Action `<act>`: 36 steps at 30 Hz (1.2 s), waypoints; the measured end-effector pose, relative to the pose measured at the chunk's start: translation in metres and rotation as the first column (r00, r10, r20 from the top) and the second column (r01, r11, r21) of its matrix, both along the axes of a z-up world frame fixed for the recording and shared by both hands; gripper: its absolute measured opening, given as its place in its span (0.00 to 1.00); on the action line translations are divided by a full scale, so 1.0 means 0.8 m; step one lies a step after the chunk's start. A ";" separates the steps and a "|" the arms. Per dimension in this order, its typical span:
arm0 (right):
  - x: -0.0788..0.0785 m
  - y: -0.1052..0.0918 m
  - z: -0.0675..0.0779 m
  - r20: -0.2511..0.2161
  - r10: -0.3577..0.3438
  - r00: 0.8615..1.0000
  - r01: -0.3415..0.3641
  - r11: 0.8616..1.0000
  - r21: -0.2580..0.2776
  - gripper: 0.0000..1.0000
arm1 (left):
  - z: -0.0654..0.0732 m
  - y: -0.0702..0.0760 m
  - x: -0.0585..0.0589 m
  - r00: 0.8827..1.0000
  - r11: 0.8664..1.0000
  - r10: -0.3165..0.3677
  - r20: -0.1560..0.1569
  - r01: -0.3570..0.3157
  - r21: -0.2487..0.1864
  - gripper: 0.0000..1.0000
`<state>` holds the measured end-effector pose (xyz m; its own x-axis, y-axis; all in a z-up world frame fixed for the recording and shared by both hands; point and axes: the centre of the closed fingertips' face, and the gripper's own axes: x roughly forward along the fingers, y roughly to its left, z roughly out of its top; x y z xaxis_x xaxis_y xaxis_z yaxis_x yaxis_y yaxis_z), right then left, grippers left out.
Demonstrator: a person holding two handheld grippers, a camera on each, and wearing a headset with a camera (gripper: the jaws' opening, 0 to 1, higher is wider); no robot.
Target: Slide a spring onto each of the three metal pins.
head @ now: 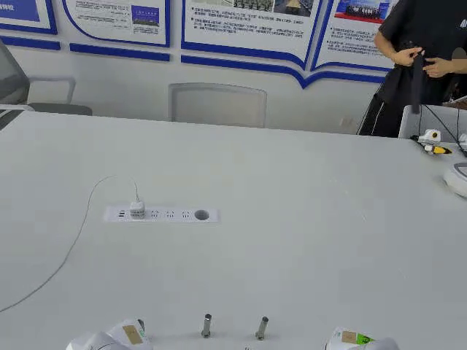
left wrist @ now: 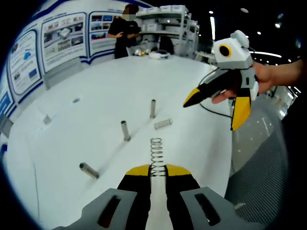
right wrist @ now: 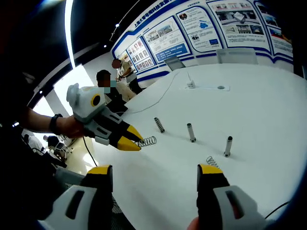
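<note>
One pin [left wrist: 89, 170] already carries a spring [right wrist: 158, 124]; two bare pins [left wrist: 125, 130] stand on the bench [left wrist: 96, 76]. The left hand-held gripper [left wrist: 156, 168] is clamped on a second spring [left wrist: 156, 152]. A loose spring [left wrist: 163, 124] lies beside the far pin [left wrist: 153, 108]. The right hand-held gripper [right wrist: 153, 175] gapes apart.

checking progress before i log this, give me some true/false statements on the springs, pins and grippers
1. The left gripper is shut on a held spring. True.
2. All three pins carry springs. False: only the covered pin has one; the middle pin and the end pin are bare.
3. The right gripper is open and holds nothing. True.
4. No spring lies loose. False: a loose spring lies on the table near the end pin.
</note>
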<state>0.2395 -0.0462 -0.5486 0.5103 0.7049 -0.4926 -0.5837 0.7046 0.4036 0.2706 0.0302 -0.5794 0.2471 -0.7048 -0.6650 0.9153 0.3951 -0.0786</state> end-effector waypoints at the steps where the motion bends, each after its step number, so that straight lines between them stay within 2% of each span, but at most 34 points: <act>1: 0.000 0.002 0.001 0.002 0.003 1.000 -0.003 1.000 0.004 0.71 | 0.001 -0.001 -0.002 1.000 1.000 -0.006 0.002 0.006 -0.001 0.10; 4: 0.001 0.007 0.003 0.003 0.011 1.000 -0.012 1.000 0.018 0.70 | 0.005 -0.007 -0.011 1.000 1.000 -0.030 -0.004 0.030 -0.003 0.10; 7: 0.002 0.011 0.001 -0.003 0.010 1.000 -0.010 1.000 0.029 0.69 | 0.008 -0.013 -0.021 0.998 0.998 -0.064 0.006 0.064 0.001 0.10; 14: 0.005 0.018 0.008 0.000 0.015 1.000 -0.015 0.997 0.077 0.61 | 0.019 -0.024 -0.032 0.995 0.995 -0.102 0.022 0.102 -0.011 0.10; 17: 0.004 0.026 0.019 -0.004 0.023 1.000 -0.022 0.990 0.141 0.52 | 0.022 -0.030 -0.037 0.992 0.992 -0.122 0.029 0.122 -0.012 0.10; 21: 0.004 0.030 0.023 -0.011 0.030 0.999 -0.028 0.985 0.168 0.43 | 0.023 -0.034 -0.041 0.989 0.990 -0.143 0.041 0.144 -0.007 0.10; 29: 0.001 0.034 0.016 -0.040 0.052 0.998 -0.044 0.983 0.180 0.37 | 0.036 -0.038 -0.044 0.986 0.987 -0.158 0.059 0.160 -0.018 0.10; 36: 0.001 0.037 0.018 -0.051 0.067 0.996 -0.056 0.977 0.204 0.31 | 0.047 -0.042 -0.046 0.981 0.983 -0.179 0.079 0.182 -0.022 0.10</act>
<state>0.2402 -0.0165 -0.5342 0.4381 0.8221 -0.3635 -0.5954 0.5684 0.5679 0.2342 -0.0032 -0.5422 0.1632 -0.7611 -0.6278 0.9751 0.2213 -0.0148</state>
